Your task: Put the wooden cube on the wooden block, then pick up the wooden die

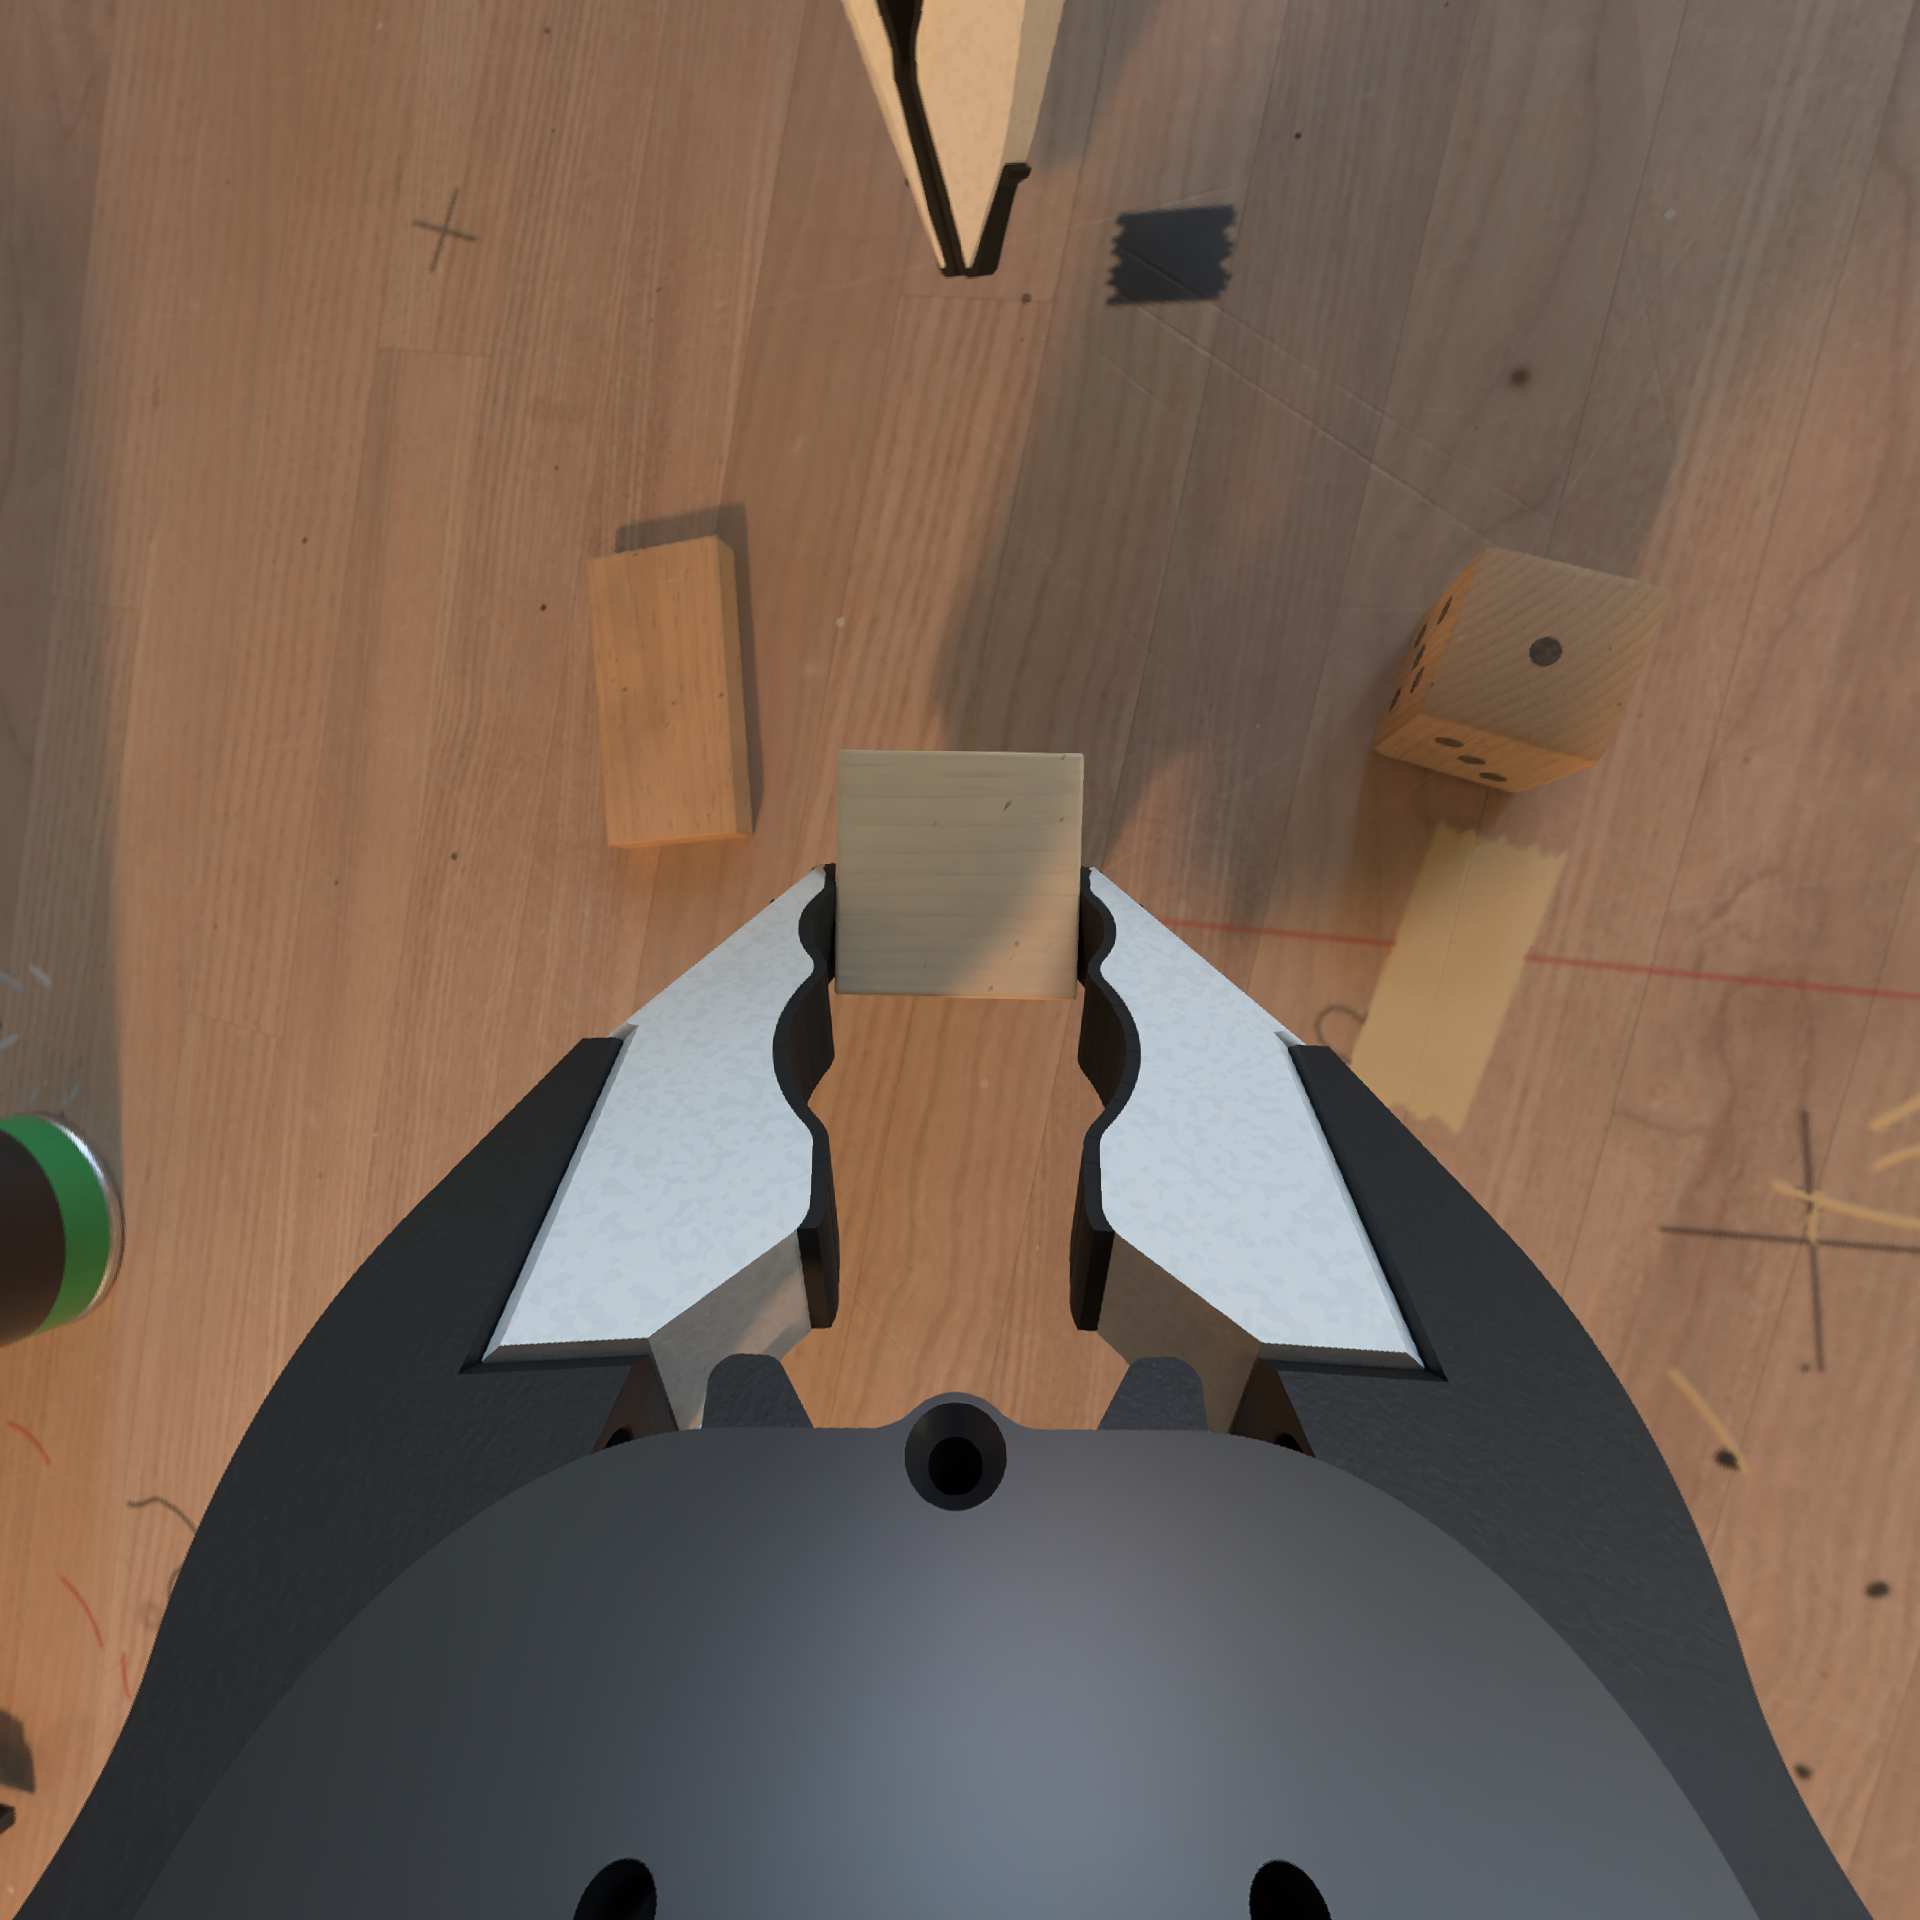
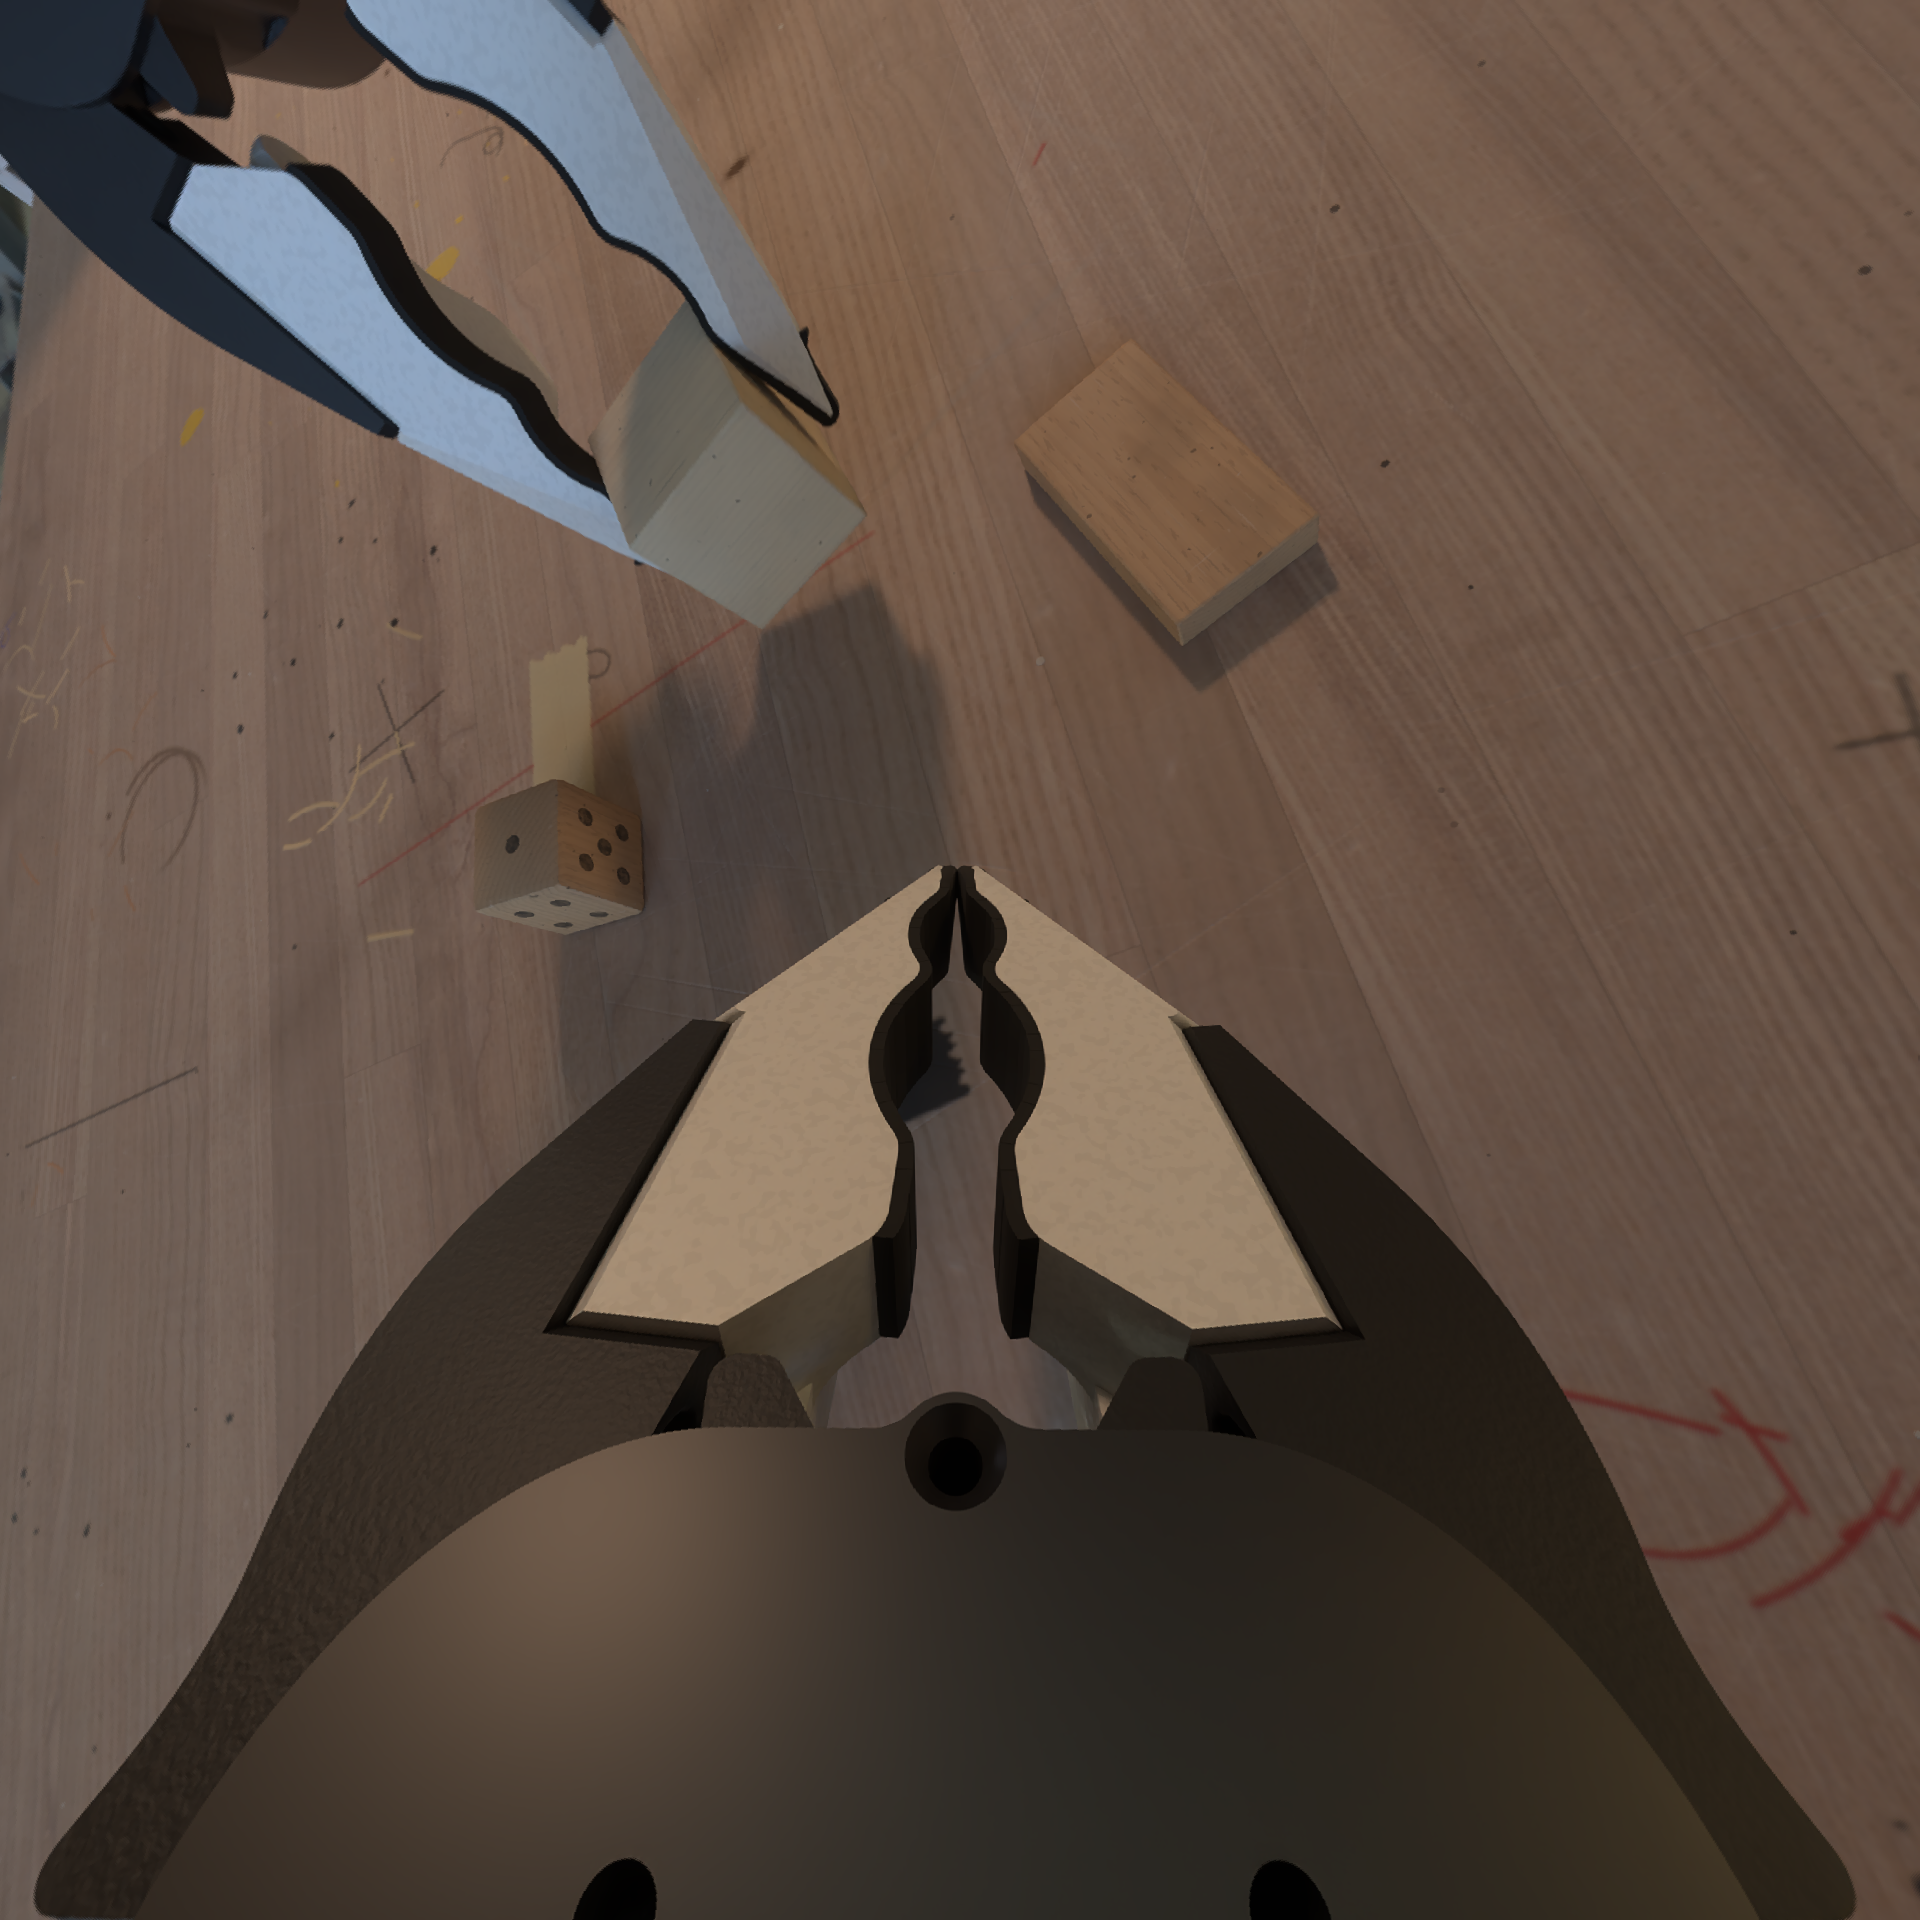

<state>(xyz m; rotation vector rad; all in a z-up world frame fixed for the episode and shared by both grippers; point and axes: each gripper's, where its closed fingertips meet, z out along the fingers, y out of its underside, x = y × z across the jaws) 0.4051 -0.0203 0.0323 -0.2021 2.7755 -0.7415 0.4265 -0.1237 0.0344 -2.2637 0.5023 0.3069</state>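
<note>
My left gripper (image 1: 957, 883) is shut on the pale wooden cube (image 1: 957, 873) and holds it above the wooden table. The flat wooden block (image 1: 670, 691) lies on the table, ahead and left of the cube. The wooden die (image 1: 1519, 670) sits ahead and to the right. In the right wrist view the left gripper (image 2: 717, 436) holds the cube (image 2: 727, 499) in the air, left of the block (image 2: 1169, 504). The die (image 2: 561, 857) rests left of my right gripper (image 2: 957, 873), which is shut and empty. The right gripper's tips (image 1: 961, 265) also show at the top of the left wrist view.
A strip of tan tape (image 1: 1449, 977) lies by the die, and a dark tape piece (image 1: 1172, 255) lies farther ahead. A black can with a green band (image 1: 52, 1226) stands at the left edge. Pen marks and scratches cover the table (image 2: 1558, 935).
</note>
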